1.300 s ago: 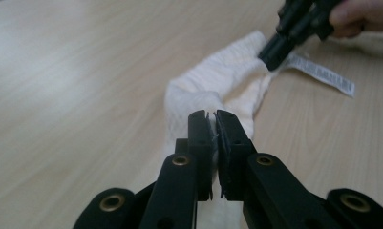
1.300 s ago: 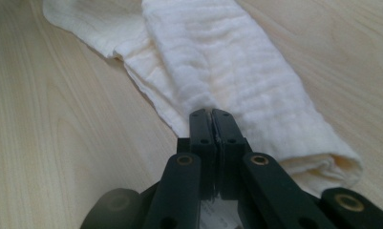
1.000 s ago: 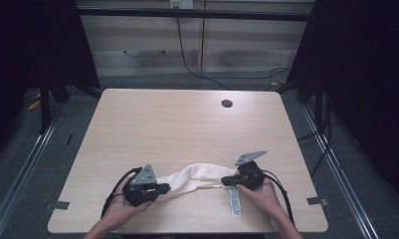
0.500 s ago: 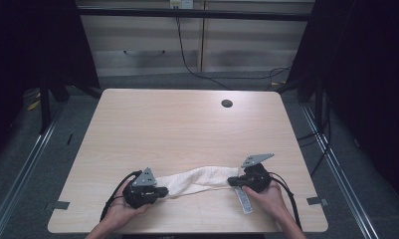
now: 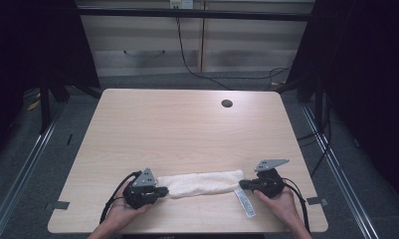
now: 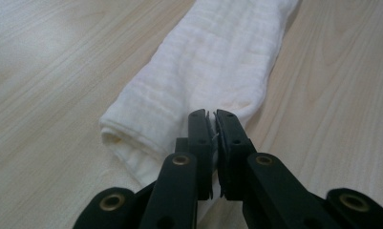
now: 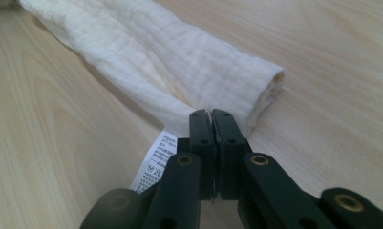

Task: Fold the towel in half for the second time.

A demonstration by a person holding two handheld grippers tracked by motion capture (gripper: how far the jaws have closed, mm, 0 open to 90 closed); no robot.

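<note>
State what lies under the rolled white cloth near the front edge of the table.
The cloth rests directly on the wooden table. A white care label pokes out from beneath its right end. Anything inside the roll or under its middle is covered.

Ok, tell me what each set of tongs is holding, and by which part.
Both hold the rolled white cloth: the left tongs pinch its left end, the right tongs pinch its right end, beside the care label.

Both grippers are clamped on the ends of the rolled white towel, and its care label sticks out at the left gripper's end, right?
Not quite: the care label sticks out at the right gripper end, as the right gripper view shows. Both grippers, including the left gripper, do clamp the towel.
</note>
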